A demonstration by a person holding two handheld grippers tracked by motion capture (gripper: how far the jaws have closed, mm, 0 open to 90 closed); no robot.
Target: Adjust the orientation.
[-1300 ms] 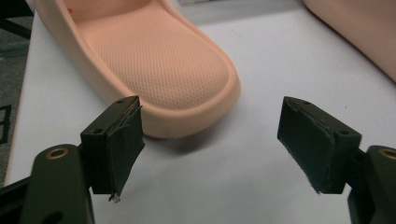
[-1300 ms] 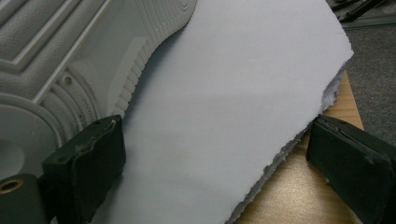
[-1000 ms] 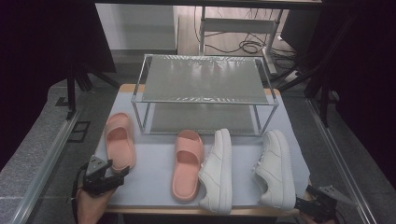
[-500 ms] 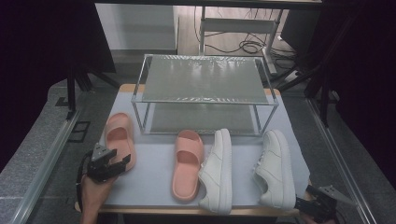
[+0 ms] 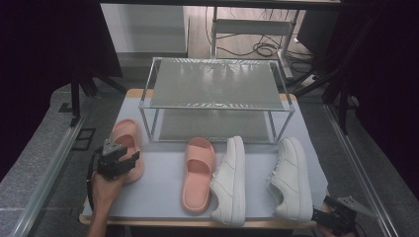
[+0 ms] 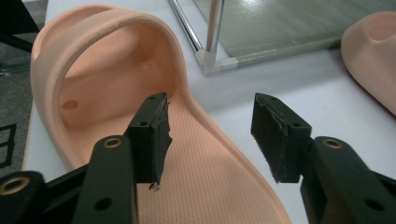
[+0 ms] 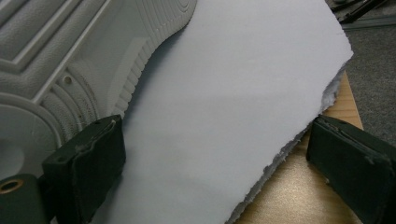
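1. Left tongs (image 5: 129, 159) have advanced onto the left pink slide sandal (image 6: 140, 70) since a second ago.
2. Jaws wide, straddling its inner side wall; sandal at the desk's (image 5: 163, 182) left edge.
3. Seat deeper before closing.
4. Right tongs (image 7: 215, 163) wide, idle beside the white sneaker (image 7: 56, 51).

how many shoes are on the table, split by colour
pink slides: 2, one under the left gripper at the left, one in the middle
white sneakers: 2, one beside the middle slide, one at the right
total: 4
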